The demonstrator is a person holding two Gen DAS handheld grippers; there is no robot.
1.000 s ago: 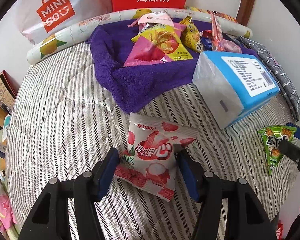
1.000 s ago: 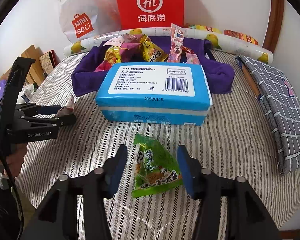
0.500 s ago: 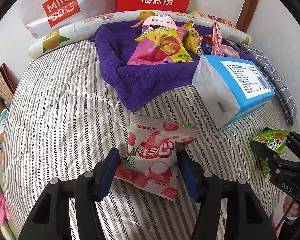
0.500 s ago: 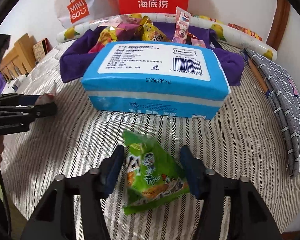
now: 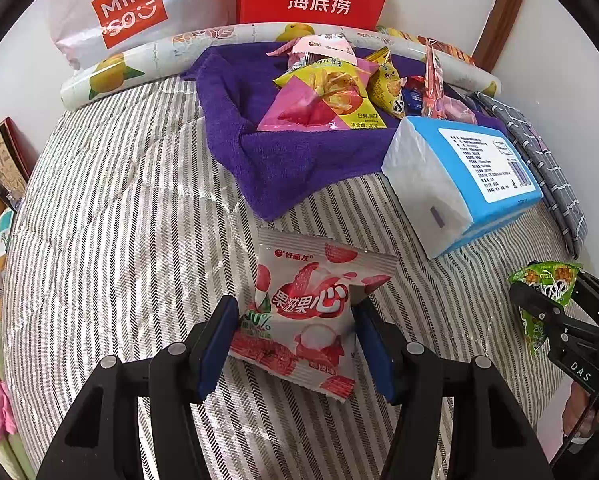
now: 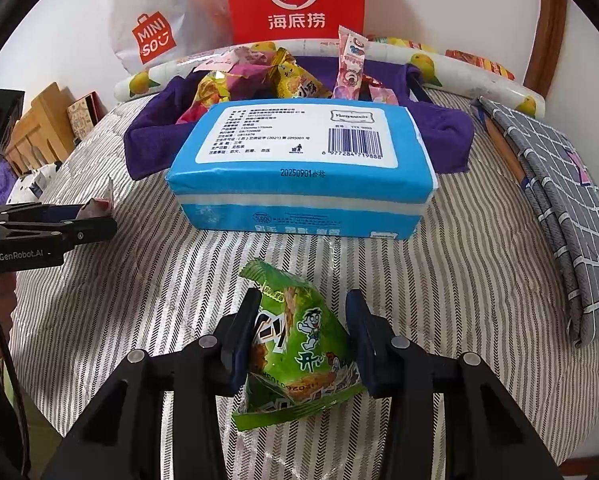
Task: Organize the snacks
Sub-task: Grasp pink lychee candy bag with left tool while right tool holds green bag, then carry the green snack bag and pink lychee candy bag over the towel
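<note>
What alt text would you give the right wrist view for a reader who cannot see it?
The right gripper is closing on a green snack packet lying on a striped bedcover. Behind it lies a blue tissue pack, then a purple towel heaped with snacks. The left gripper enters at left with a pink packet.

The pink snack bag (image 5: 303,316) was shiny, crinkly plastic. The green snack bag (image 6: 299,344) was shiny too. The purple towel (image 5: 299,156) at 12 o'clock looked soft and fuzzy. The striped bed cover (image 5: 119,220) was matt cloth. The blue tissue pack (image 6: 299,168) was smooth, glossy plastic.
</note>
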